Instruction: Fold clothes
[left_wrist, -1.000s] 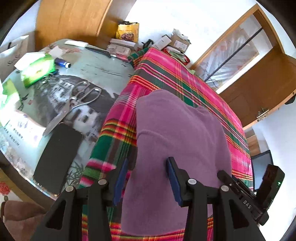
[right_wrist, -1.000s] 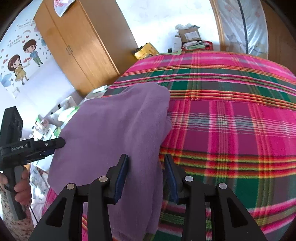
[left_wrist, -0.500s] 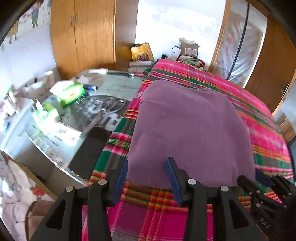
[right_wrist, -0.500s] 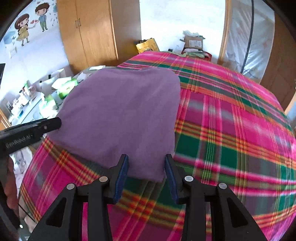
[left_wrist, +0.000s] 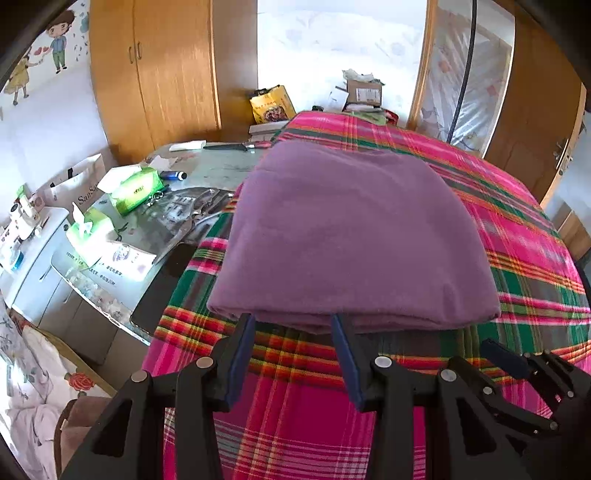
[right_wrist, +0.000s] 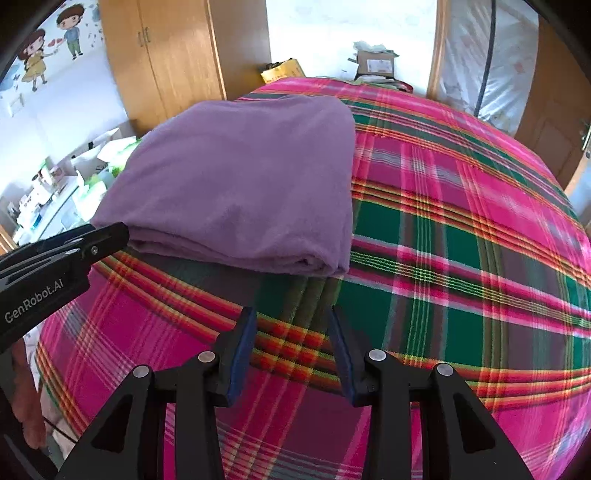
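Presently the purple fleece garment (left_wrist: 351, 236) lies folded into a flat, layered rectangle on the bed's pink-and-green plaid cover (right_wrist: 461, 229), towards the bed's left side, its near edge showing stacked layers. The left gripper (left_wrist: 293, 325) has its fingers spread and empty, tips at the fold's near edge; whether they touch the fleece cannot be told. The right gripper (right_wrist: 291, 317) is likewise spread and empty, clear of the cloth, over bare cover.

Risks noted: the left blue-padded fingers (left_wrist: 242, 343) sit close enough to snag the lower layers on any sideways or lifting motion, which would drag the stack open. The fold's left edge lies close to the bed's side, next to the cluttered glass-topped table (left_wrist: 207, 177); a push that way could slide it off. The layers look loose and could spring apart.
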